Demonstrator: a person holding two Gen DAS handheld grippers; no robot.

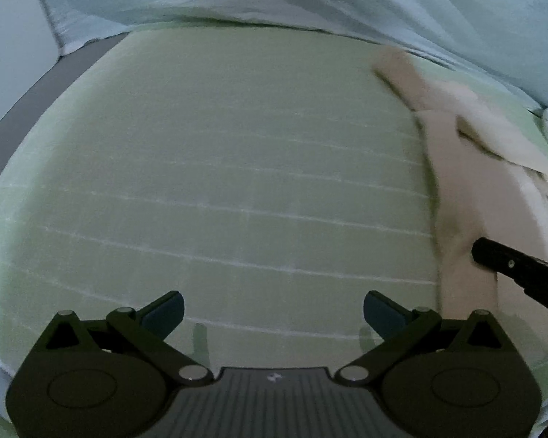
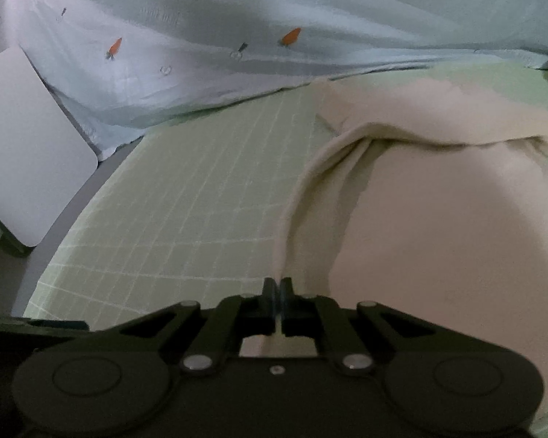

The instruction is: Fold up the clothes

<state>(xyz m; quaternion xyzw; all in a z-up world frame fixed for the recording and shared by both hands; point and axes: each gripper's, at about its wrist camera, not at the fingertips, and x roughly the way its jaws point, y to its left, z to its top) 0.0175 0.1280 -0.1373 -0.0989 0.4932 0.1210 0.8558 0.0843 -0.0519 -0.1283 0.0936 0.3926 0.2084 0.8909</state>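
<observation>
Left gripper [image 1: 273, 314] wide open over the green grid mat [image 1: 219, 182], holding nothing. Right gripper [image 2: 277, 292] clamped on edge of beige garment [image 2: 438, 219], which lies at mat's 3 o'clock. Light-blue patterned cloth [image 2: 201, 36] at 12.

Black linkage left gripper [image 1: 273, 314] and right gripper [image 2: 276, 292], silver pivot screws, blue-padded jaws.

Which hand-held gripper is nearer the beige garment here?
Right. The right hand-held gripper is shut on the beige garment at its edge; the left hand-held gripper is open over the bare green mat, beside the garment.
</observation>
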